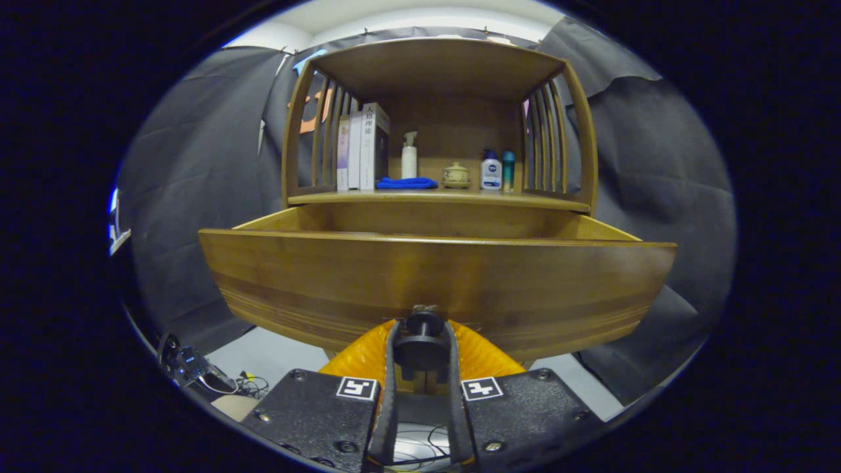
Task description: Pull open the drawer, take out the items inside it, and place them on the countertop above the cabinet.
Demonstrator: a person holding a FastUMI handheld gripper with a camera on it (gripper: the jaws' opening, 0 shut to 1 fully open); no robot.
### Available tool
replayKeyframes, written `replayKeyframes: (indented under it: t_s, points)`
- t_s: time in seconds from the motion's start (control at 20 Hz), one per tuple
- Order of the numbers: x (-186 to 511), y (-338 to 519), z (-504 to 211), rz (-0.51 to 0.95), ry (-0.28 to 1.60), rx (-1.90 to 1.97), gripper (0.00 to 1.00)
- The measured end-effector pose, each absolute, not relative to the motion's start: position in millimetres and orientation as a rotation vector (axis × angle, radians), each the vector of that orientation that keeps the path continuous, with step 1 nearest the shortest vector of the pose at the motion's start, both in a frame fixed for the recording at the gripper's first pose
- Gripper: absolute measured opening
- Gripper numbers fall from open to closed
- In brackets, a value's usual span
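Now the gripper [421, 351] is clenching the dark knob [422, 341] on the pulled-out wooden drawer [433, 282], with the countertop [433, 196] carrying books [362, 148] and bottles [490, 170] beyond.

The spine of the tallest book [375, 146], at about ten o'clock from the drawer knob [424, 323] between the fingers, bears printed characters, seemingly Chinese but too small to read. The white bottle [491, 172] on the desk carries a round dark logo, illegible here.
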State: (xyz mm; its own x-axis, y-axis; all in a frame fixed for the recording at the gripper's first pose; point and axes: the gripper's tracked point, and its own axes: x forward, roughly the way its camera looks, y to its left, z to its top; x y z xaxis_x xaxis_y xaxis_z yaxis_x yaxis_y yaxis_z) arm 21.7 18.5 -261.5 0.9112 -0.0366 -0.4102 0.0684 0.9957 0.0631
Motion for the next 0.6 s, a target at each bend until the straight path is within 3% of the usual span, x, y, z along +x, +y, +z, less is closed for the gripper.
replayKeyframes:
  t_s: [0.3, 0.55, 0.6]
  points:
    - [-9.3, 23.8, -263.8, -0.017, 0.464, 0.049, 0.34]
    - [-17.8, 35.2, -244.4, 0.087, 0.497, 0.025, 0.54]
    - [-23.5, 40.2, -235.5, 0.121, 0.5, 0.019, 0.66]
